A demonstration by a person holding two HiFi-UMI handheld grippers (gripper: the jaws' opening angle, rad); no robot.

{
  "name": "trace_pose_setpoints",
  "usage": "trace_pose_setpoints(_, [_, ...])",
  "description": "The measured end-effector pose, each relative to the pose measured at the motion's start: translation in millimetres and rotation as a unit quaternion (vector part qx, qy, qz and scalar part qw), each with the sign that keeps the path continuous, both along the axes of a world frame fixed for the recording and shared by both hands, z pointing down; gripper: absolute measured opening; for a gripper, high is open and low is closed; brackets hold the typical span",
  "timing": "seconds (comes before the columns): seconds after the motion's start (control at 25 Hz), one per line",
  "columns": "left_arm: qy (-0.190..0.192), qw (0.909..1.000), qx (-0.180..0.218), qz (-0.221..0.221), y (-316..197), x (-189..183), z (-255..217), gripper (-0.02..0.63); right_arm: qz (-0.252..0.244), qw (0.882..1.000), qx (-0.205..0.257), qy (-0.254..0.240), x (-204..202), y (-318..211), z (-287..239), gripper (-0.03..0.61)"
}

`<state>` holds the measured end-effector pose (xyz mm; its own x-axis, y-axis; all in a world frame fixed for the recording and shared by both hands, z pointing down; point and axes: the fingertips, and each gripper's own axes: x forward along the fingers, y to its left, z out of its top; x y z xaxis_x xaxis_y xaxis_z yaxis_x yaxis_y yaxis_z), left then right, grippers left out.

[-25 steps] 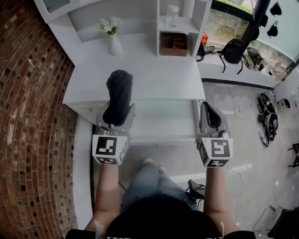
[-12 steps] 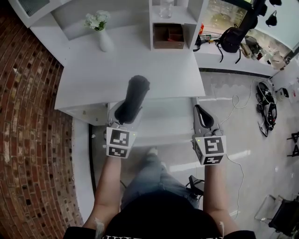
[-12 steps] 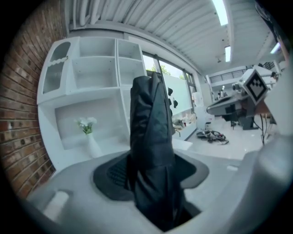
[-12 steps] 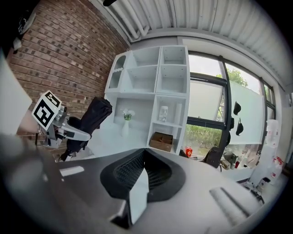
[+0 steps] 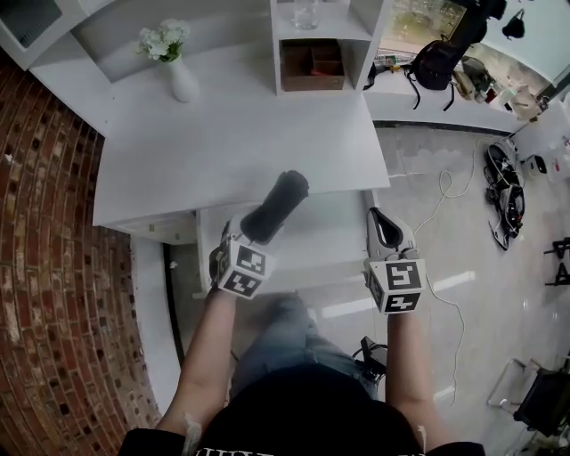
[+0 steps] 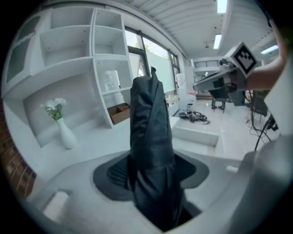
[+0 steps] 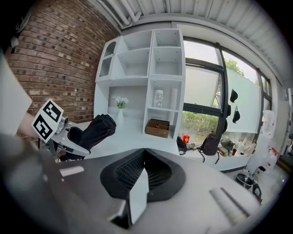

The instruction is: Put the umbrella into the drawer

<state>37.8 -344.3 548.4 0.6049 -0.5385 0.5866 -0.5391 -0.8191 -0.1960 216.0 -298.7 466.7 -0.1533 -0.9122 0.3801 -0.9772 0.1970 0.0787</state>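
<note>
The umbrella is black, folded and sleeved. My left gripper is shut on its lower end, and it slants up and to the right over the desk's front edge. In the left gripper view the umbrella fills the gap between the jaws of the left gripper. The white drawer stands pulled out under the desk, between my two grippers. My right gripper hovers at the drawer's right side, shut with nothing in it. From the right gripper view I see the umbrella at the left.
The white desk top carries a vase of white flowers. Shelving behind holds a brown box and a glass jar. A brick wall runs along the left. A backpack and cables lie at the right.
Both grippers have come down toward the drawer. The umbrella has tipped from nearly upright to a slant toward the right, still in the left gripper.
</note>
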Motion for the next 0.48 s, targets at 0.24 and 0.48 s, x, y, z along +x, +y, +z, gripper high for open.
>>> trace_pose_setpoints(0.24, [-0.087, 0.9918, -0.045, 0.081, -0.8, 15.0, 53.7, 0.239, 0.007, 1.000, -0.028, -0.005, 2.7, -10.9, 20.4, 0.003])
trace_pose_setpoints(0.48, [-0.141, 0.9741, -0.082, 0.157, 3.9, 30.3, 101.5, 0.239, 0.016, 0.999, -0.051, -0.006, 6.0, -19.3, 39.3, 0.003])
